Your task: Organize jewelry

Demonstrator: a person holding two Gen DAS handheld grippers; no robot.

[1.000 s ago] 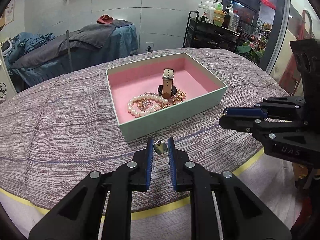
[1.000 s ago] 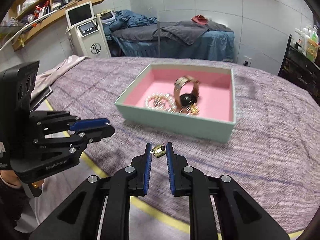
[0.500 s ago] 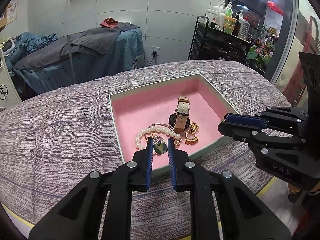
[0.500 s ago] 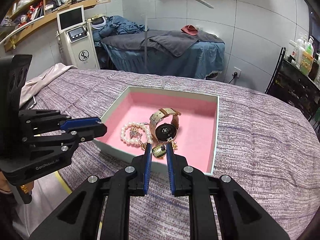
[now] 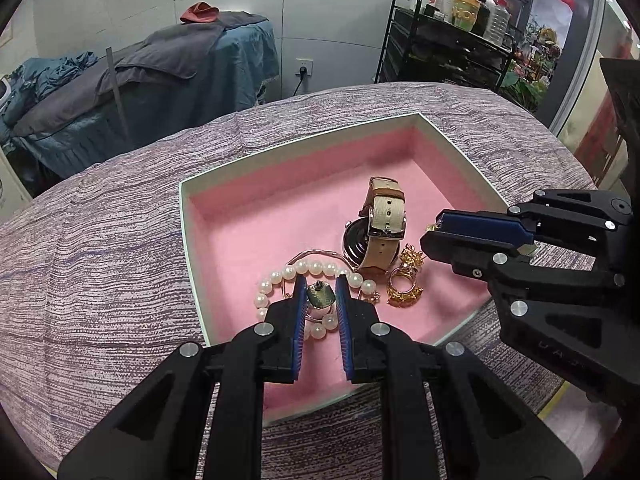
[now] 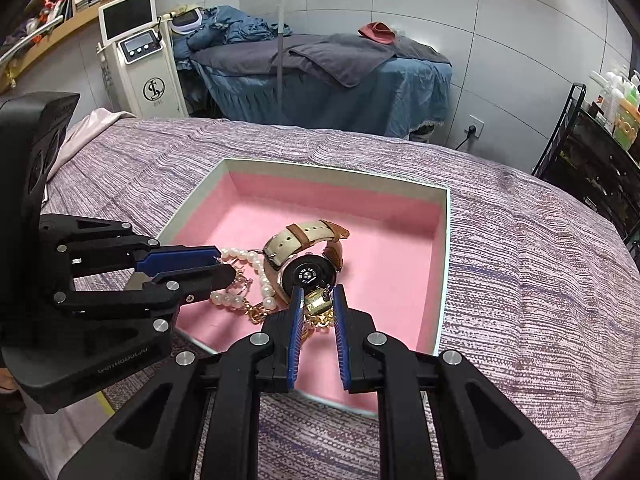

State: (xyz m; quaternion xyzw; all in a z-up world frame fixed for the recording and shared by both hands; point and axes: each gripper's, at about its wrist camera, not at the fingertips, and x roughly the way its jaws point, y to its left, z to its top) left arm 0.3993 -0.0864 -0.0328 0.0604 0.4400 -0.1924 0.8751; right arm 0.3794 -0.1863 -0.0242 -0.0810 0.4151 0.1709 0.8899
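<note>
While hovering low over the pink-lined box [image 5: 188, 216], presumably to drop cleanly beside pearls [image 5: 316, 268] and watch [image 5: 382, 224], pinching one small gold earring [image 5: 321, 299] apiece in the nearly closed left gripper [image 5: 319, 292] and right gripper [image 6: 316, 300].

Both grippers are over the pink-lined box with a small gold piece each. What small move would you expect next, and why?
Probably a short lowering, then opening. The left gripper pinches a gold earring over the pearl bracelet, and the right gripper holds its mate beside the watch. Both are already inside the box rim, so release is what is left.
</note>
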